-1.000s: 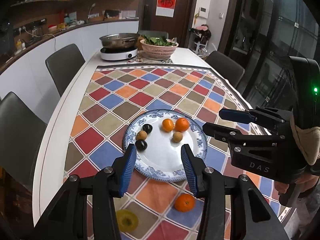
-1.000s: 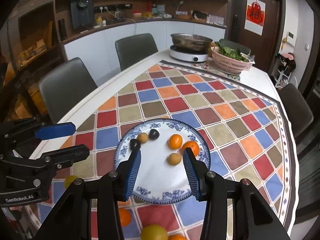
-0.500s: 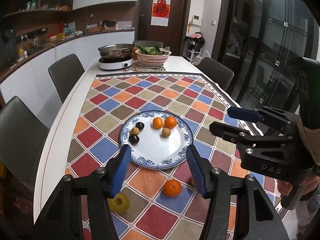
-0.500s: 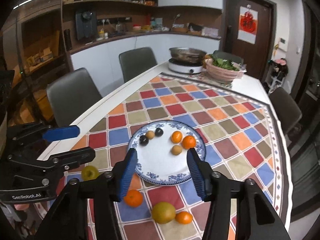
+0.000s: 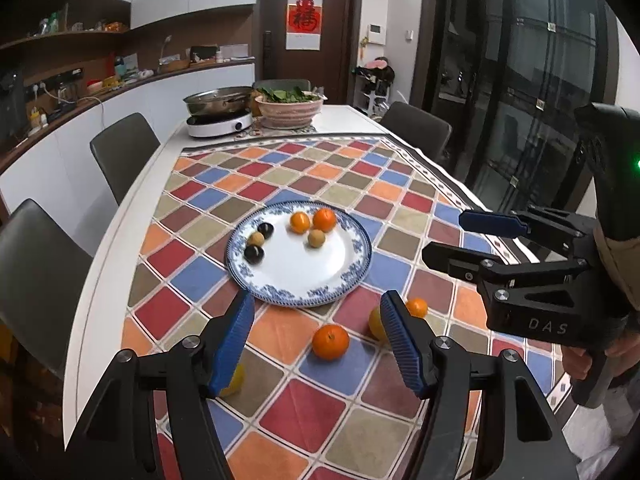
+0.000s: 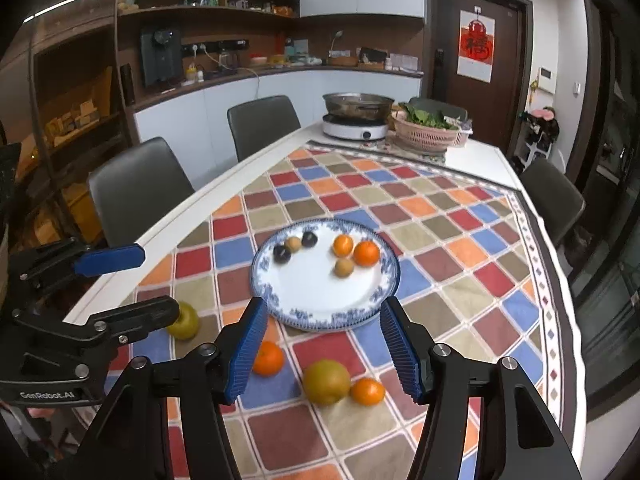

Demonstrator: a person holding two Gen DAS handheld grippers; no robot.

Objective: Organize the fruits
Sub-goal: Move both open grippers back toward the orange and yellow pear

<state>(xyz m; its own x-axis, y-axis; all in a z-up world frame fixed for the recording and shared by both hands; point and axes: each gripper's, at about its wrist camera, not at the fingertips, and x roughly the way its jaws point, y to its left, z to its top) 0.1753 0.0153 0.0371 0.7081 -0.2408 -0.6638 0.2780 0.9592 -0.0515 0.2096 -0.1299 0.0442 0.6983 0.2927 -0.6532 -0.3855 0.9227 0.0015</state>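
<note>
Both grippers have drawn back from the blue-and-white patterned round plate (image 5: pixel 362 250) since a second ago, so the plate now sits farther up the frames and loose fruit on the near part of the checked multicoloured tablecloth (image 5: pixel 304 404) has come into sight. Jaws of the left gripper (image 5: pixel 316 340) have just been opening and stand apart with nothing pressed between the blue ribbed pads; the same holds for the right gripper (image 6: pixel 322 346), whose jaws have also just been widening and are released, empty.

On the plate lie two dark round fruits (image 5: pixel 253 254), two small tan round fruits (image 5: pixel 315 238) and two small oranges (image 5: pixel 324 219), the dark and tan ones grouped on its left side, the oranges and one tan fruit toward its far right.

Off the plate, on the cloth nearer the camera, the right wrist view shows a large yellow-brown round fruit (image 6: pixel 326 381) touching a small orange tangerine (image 6: pixel 367 391), a second orange tangerine (image 6: pixel 269 358) just beside the right gripper's left pad, and a yellow-green apple-like fruit (image 6: pixel 185 320) partly hidden behind the left gripper's lower finger at the left edge.

At the far end of the white table (image 5: pixel 100 280) stand a steel pan on a white induction cooker (image 5: pixel 218 126) and a pink woven basket of leafy greens (image 5: pixel 289 110). Dark grey chairs (image 5: pixel 124 152) line the sides.
</note>
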